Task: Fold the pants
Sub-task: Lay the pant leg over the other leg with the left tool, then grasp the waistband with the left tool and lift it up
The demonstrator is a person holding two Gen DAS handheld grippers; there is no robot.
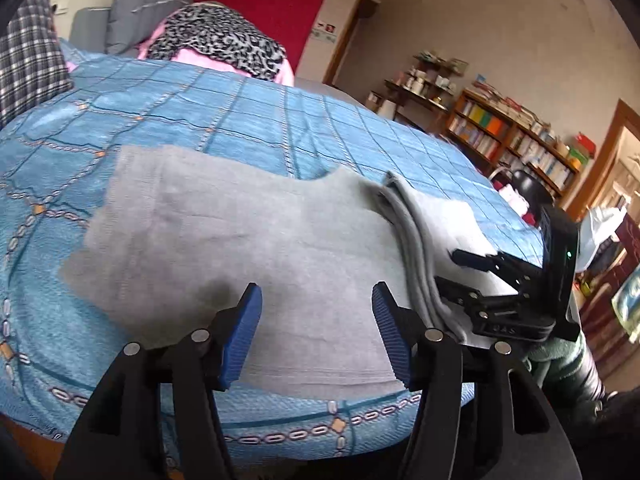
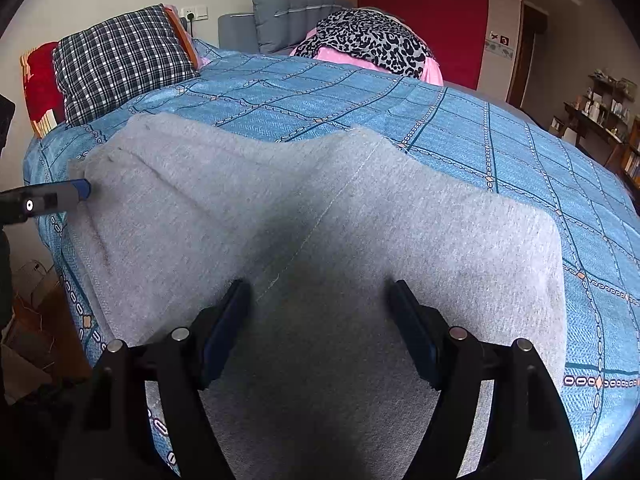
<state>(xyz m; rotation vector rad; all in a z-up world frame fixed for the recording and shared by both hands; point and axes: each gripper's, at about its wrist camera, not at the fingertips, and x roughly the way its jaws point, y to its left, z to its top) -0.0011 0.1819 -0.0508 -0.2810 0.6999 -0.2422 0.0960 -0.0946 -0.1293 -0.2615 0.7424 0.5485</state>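
Note:
Grey pants (image 1: 224, 224) lie flat on the blue patterned bedspread (image 1: 180, 112), folded lengthwise with stacked layers at the right edge (image 1: 412, 232). My left gripper (image 1: 316, 312) is open just above the near edge of the pants. My right gripper (image 1: 452, 272) shows at the right of the left wrist view, open over the pants' right part. In the right wrist view the pants (image 2: 320, 208) fill the middle, and my right gripper (image 2: 320, 312) is open over them, holding nothing. The left gripper's blue fingertip (image 2: 82, 190) shows at the pants' left edge.
A plaid pillow (image 2: 120, 60) and a red cushion (image 2: 40, 80) lie at the head of the bed. A leopard-print cloth on pink fabric (image 2: 368, 44) sits at the far side. Bookshelves (image 1: 512, 136) stand to the right. The bed edge drops off on the left (image 2: 60, 272).

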